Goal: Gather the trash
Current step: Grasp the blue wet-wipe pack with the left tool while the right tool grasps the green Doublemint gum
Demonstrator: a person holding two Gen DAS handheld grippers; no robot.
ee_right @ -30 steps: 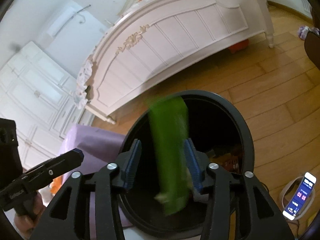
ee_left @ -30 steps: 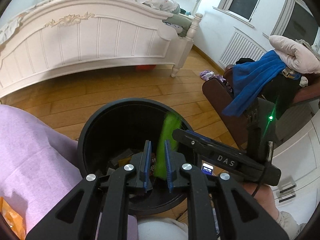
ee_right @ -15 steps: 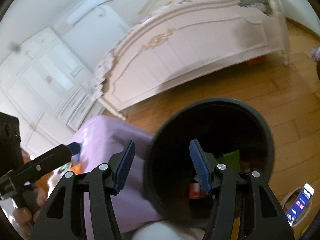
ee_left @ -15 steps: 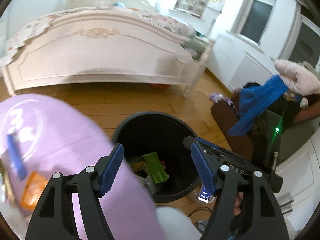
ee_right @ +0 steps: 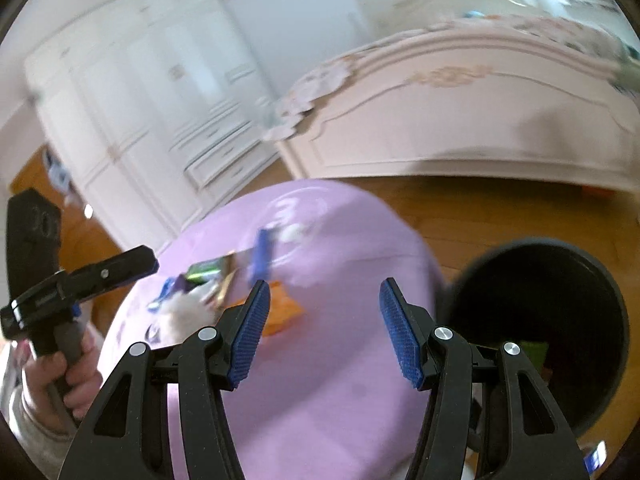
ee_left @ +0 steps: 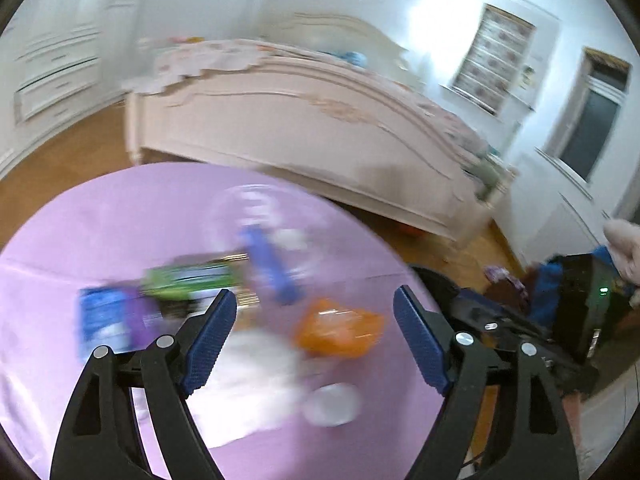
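Blurred trash lies on a round table under a purple cloth (ee_left: 100,220): an orange wrapper (ee_left: 340,330), a green packet (ee_left: 188,276), a blue packet (ee_left: 100,316), a blue stick (ee_left: 268,268), white crumpled paper (ee_left: 256,364) and a white cap (ee_left: 330,402). My left gripper (ee_left: 312,292) hovers over the orange wrapper, its jaws opening wide with nothing between them. Over the cloth's near part, my right gripper (ee_right: 324,283) is open and empty. The black bin (ee_right: 540,320) stands right of the table, a green packet (ee_right: 534,354) inside it.
A white bed (ee_left: 320,140) stands behind the table on the wooden floor (ee_right: 500,208). White cupboards (ee_right: 140,100) line the far left wall. A hand (ee_right: 68,364) holds the left gripper's handle at the table's left edge. Clothes on a chair (ee_left: 560,284) sit beyond the bin.
Both views swung left from the bin to the purple table. The green packet dropped from the right gripper into the bin. The left jaws went from shut to wide open.
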